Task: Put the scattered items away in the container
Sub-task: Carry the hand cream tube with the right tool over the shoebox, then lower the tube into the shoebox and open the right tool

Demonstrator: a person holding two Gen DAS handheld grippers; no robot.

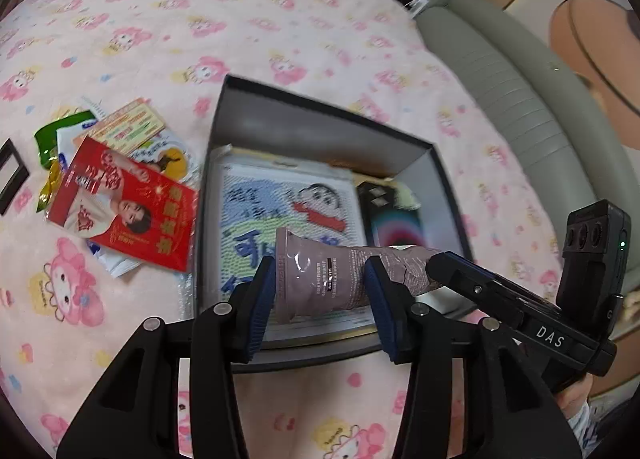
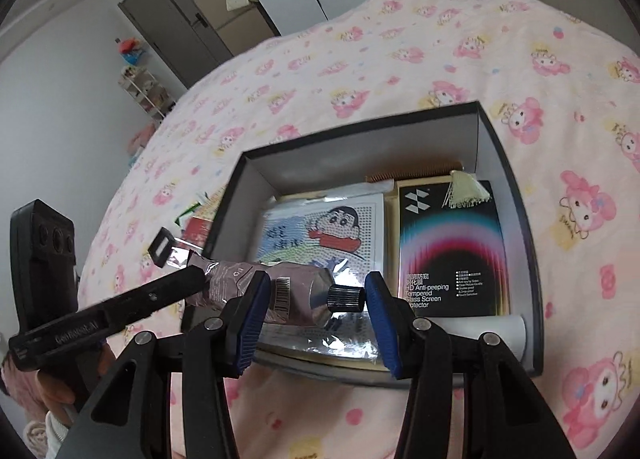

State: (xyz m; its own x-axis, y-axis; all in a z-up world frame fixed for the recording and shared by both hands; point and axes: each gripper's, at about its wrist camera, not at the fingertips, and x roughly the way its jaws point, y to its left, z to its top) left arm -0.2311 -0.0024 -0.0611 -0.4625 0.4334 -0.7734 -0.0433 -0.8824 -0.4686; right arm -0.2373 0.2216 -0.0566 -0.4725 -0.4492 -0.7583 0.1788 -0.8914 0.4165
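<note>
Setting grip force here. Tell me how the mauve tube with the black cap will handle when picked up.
The tube looks creased and dented, so it will probably squash rather than stay stiff. Its glossy skin may slip under a light grip. The flat crimped end should keep it from rolling far.

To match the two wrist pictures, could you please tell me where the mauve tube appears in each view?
Left wrist: the mauve tube lies low in the centre, between the left claw's pads, above the box.
Right wrist: the tube is low and left of centre, cap pointing right.
Shared landmark: the cartoon pixel picture in the box.
</note>
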